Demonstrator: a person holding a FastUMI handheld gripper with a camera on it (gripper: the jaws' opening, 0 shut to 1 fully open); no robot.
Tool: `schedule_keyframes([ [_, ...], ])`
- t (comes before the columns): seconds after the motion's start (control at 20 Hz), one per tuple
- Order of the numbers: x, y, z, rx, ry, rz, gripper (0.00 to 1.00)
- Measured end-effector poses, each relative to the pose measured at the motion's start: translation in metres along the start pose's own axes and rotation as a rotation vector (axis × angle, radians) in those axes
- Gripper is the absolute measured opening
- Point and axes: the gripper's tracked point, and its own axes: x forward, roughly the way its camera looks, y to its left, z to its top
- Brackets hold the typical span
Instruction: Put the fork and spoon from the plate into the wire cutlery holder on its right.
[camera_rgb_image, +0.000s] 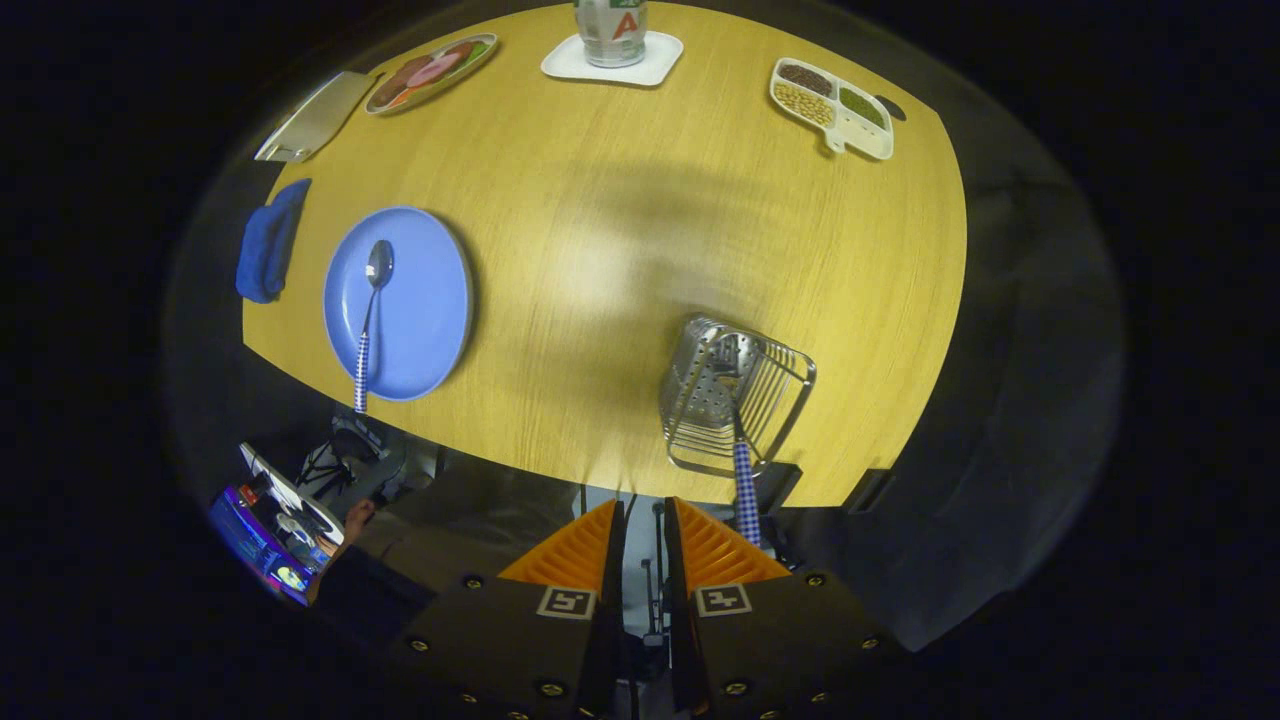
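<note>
Hovering high above the table (620, 230): gripper (645, 525), fingers nearly closed, a narrow gap between them, holding nothing. Holder (735, 395) at 1 o'clock just beyond the fingers, fork (743, 470) inside, its head hard to make out. Spoon (370, 320) on plate (430, 300) at 10 o'clock.

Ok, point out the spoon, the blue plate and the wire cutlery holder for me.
spoon (379, 264), gripper view, on its bowl.
blue plate (425, 300), gripper view, on bare surface right of the spoon.
wire cutlery holder (700, 385), gripper view, on its perforated wall.
</note>
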Motion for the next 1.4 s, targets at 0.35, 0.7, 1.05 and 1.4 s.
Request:
schedule_keyframes([
  [0.35, 0.021, 0.079, -0.005, -0.103, 0.000, 0.026, 0.22],
  [0.7, 0.041, 0.135, 0.004, -0.133, -0.012, 0.058, 0.22],
  [1.05, 0.055, 0.190, 0.026, -0.100, -0.034, 0.127, 0.22],
  [1.4, 0.069, 0.241, 0.052, -0.063, -0.054, 0.178, 0.22],
])
